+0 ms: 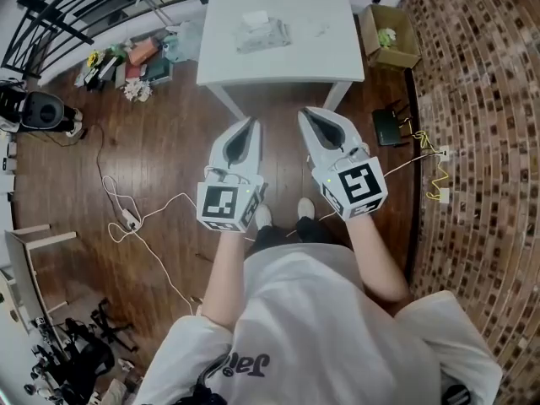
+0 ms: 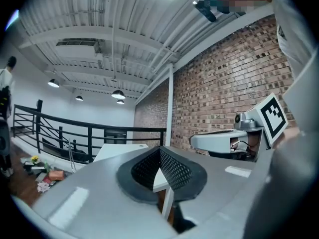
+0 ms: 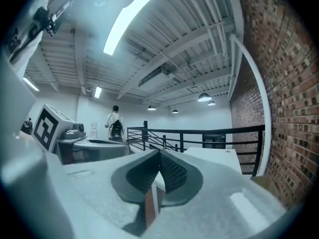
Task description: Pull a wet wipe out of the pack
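Whitish and too small to read, one wet wipe pack (image 1: 263,32) lies on the white table (image 1: 278,67), whose far edge is cut off, well ahead of my two claws. Left gripper (image 1: 251,125) and right gripper (image 1: 304,113) both sit pinched closed, empty.

The pack (image 1: 263,34) lies flat on the white worktop (image 1: 321,57). In the head view it sits a little left of the middle, closer to the far side than to the near edge. It is a soft, pale, roughly rectangular pouch with a crinkled, slightly shiny wrap. Its long side runs across the worktop, turned a touch askew. At its far edge a small white piece (image 1: 256,17) shows; whether this is a flap or a wipe is too small to tell. The gripper views do not show the pack clearly.
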The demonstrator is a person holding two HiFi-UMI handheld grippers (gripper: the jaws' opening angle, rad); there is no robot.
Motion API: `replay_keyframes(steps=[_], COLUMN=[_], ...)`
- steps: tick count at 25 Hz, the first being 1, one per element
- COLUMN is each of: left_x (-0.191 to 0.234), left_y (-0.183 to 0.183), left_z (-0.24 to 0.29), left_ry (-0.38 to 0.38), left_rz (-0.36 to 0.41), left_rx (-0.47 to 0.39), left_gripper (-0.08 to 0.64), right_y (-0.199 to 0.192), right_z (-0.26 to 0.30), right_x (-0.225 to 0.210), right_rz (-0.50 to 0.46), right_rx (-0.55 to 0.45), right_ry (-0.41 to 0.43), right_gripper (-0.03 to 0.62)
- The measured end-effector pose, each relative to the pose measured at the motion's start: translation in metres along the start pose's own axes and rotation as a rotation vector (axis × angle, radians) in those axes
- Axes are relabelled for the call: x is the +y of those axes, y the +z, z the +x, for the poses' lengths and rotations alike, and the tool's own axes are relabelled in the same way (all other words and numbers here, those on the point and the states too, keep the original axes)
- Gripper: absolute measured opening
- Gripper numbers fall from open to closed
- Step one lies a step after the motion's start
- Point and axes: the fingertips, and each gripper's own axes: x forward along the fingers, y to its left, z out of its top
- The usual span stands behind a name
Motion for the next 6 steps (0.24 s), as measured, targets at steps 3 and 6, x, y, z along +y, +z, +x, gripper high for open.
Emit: replay_keyframes(steps=[3,6], left_x=[0.008,0.016], left_y=[0.002,0.006], left_z=[-0.009,-0.019], left_ry=[0.020,0.030], left_rz=[-0.006,-0.007], left_rx=[-0.003,-0.008], left_gripper=[0.015,0.015], right_y=[0.002,0.006], right_z=[0.003,0.005], right_x=[0.011,0.023], right_rz=[-0.008,-0.015], right_rx=[0.002,0.000], right_ry=[0.013,0.022], right_gripper=[-0.008,-0.008])
